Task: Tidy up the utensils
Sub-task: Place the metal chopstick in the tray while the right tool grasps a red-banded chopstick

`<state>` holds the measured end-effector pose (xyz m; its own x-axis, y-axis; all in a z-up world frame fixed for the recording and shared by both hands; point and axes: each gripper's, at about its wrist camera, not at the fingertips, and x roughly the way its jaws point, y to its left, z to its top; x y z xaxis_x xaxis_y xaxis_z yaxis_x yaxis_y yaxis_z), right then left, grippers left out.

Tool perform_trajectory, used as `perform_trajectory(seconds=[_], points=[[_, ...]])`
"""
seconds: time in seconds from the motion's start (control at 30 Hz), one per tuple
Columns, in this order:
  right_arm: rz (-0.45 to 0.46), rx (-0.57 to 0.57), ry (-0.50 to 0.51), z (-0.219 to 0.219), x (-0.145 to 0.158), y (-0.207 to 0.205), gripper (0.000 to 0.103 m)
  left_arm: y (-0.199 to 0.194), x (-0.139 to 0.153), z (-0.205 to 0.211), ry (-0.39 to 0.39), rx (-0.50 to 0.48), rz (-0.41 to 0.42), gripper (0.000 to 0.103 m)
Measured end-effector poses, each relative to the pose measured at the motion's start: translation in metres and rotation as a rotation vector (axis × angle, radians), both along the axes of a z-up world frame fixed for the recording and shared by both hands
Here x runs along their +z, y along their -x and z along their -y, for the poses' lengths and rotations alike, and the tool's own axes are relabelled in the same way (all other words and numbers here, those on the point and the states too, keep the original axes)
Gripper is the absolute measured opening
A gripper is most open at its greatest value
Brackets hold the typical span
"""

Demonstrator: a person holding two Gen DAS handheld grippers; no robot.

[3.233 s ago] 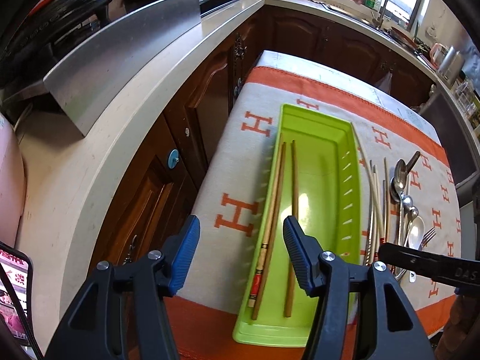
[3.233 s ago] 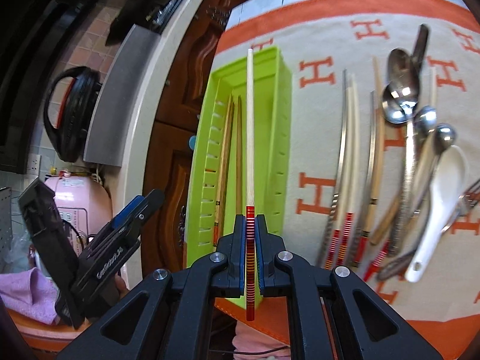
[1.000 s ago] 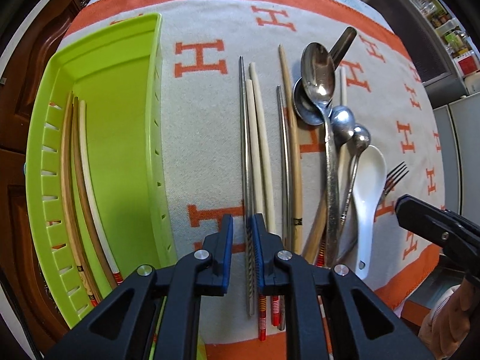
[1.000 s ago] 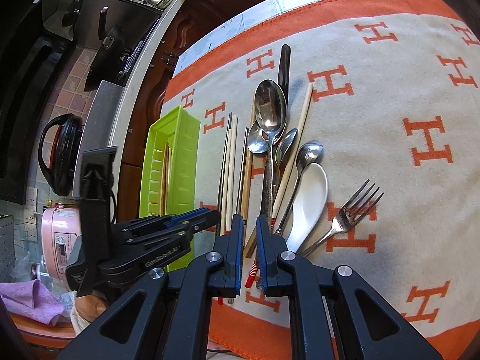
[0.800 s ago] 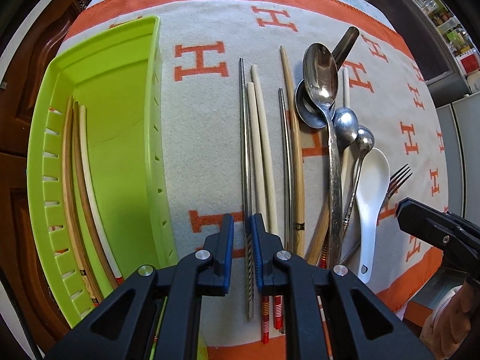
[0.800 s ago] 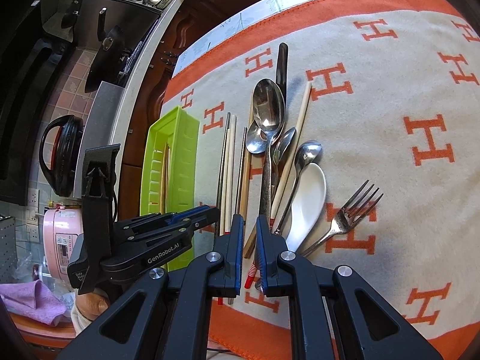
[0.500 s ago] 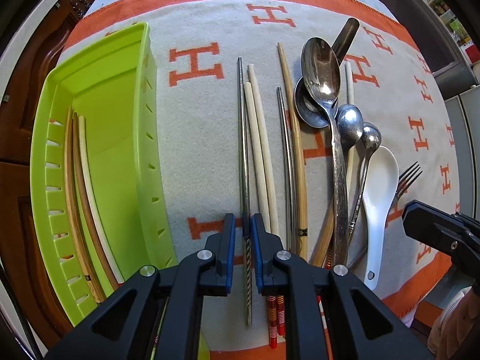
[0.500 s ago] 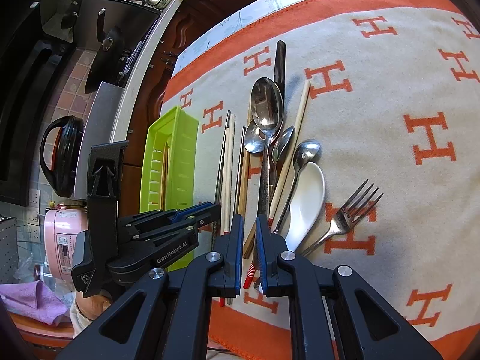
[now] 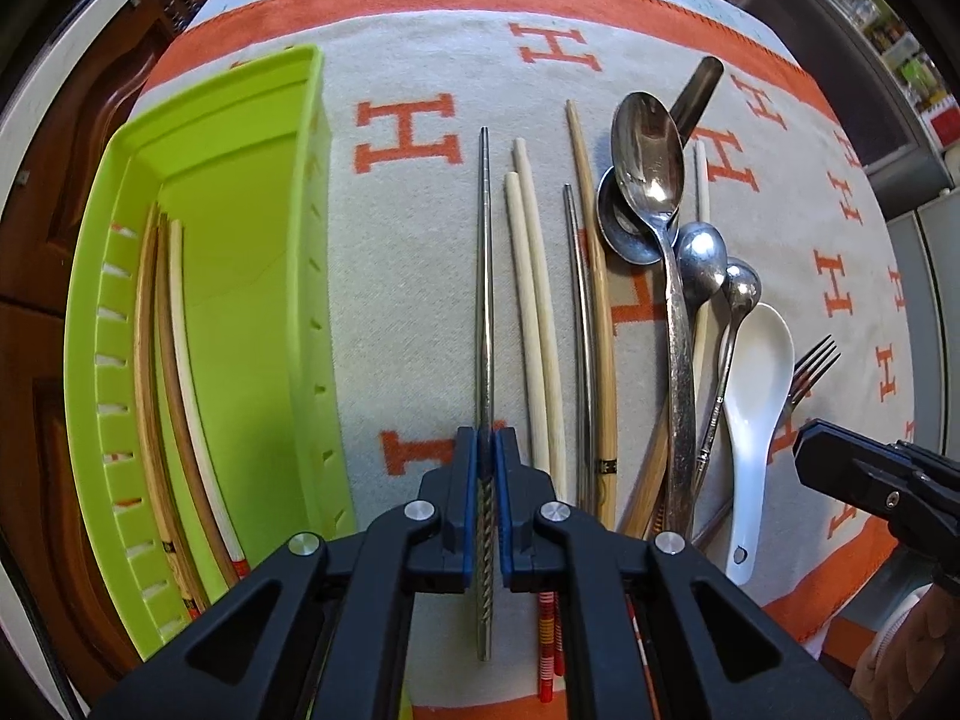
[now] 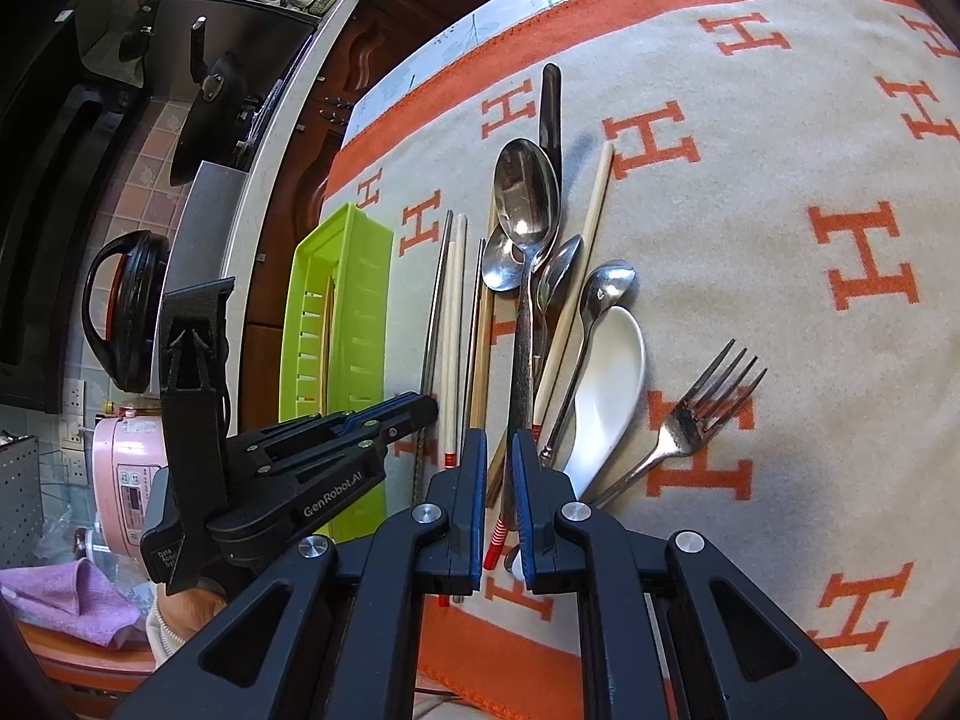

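Note:
My left gripper (image 9: pixel 486 456) is shut on a steel chopstick (image 9: pixel 483 276) that lies along the blanket, right of the green tray (image 9: pixel 318 276). The tray holds three chopsticks (image 9: pixel 171 360) against its left wall. More chopsticks (image 9: pixel 534 300), steel spoons (image 9: pixel 651 162), a white ceramic spoon (image 9: pixel 753 372) and a fork (image 9: pixel 810 366) lie to the right. My right gripper (image 10: pixel 497 456) hovers nearly closed and empty over the handle ends of the pile (image 10: pixel 522 324). The left gripper also shows in the right wrist view (image 10: pixel 420 405), on the steel chopstick (image 10: pixel 435 300).
The utensils lie on a beige blanket with orange H marks (image 9: pixel 414 132). Its orange front edge (image 10: pixel 600 660) is close to me. Wooden cabinets (image 9: pixel 36 210) and a counter with a black kettle (image 10: pixel 120 312) and pink cooker (image 10: pixel 126 474) are to the left.
My left gripper has closed on the steel chopstick and the view has pulled back slightly. My right gripper has stayed almost still over the pile.

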<state>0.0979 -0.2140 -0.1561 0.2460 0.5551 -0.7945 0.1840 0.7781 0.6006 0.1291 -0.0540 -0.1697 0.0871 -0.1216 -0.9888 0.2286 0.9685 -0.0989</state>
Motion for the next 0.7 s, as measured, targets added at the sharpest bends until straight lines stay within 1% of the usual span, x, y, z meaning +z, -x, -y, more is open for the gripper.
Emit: perform_trajectory(seconds=[0.07, 0.17, 0.27, 0.4, 0.5, 0.57, 0.63, 0.7], points=[[0.005, 0.001, 0.001, 0.000, 0.002, 0.002, 0.009, 0.004, 0.003, -0.006, 0.014, 0.004, 0.007, 0.003], [0.008, 0.002, 0.001, 0.000, 0.004, 0.004, 0.009, 0.013, 0.018, -0.018, 0.045, 0.008, 0.029, 0.003], [0.009, 0.009, 0.003, -0.003, 0.006, 0.005, 0.009, 0.022, 0.041, -0.026, 0.081, 0.014, 0.060, 0.003], [0.016, 0.029, 0.004, -0.011, 0.011, 0.009, 0.009, 0.030, 0.074, -0.043, 0.100, 0.025, 0.127, 0.003], [0.017, 0.048, 0.003, -0.021, 0.014, 0.008, 0.009, 0.036, 0.100, -0.067, 0.097, 0.059, 0.181, 0.003], [0.017, 0.063, 0.001, -0.026, 0.014, 0.007, 0.009, 0.035, 0.108, -0.087, 0.083, 0.088, 0.205, 0.003], [0.013, 0.080, 0.003, -0.035, 0.014, 0.004, 0.009, 0.033, 0.109, -0.108, 0.063, 0.126, 0.214, 0.003], [-0.001, 0.096, 0.004, -0.046, 0.011, -0.001, 0.009, 0.033, 0.101, -0.128, 0.044, 0.160, 0.202, 0.003]])
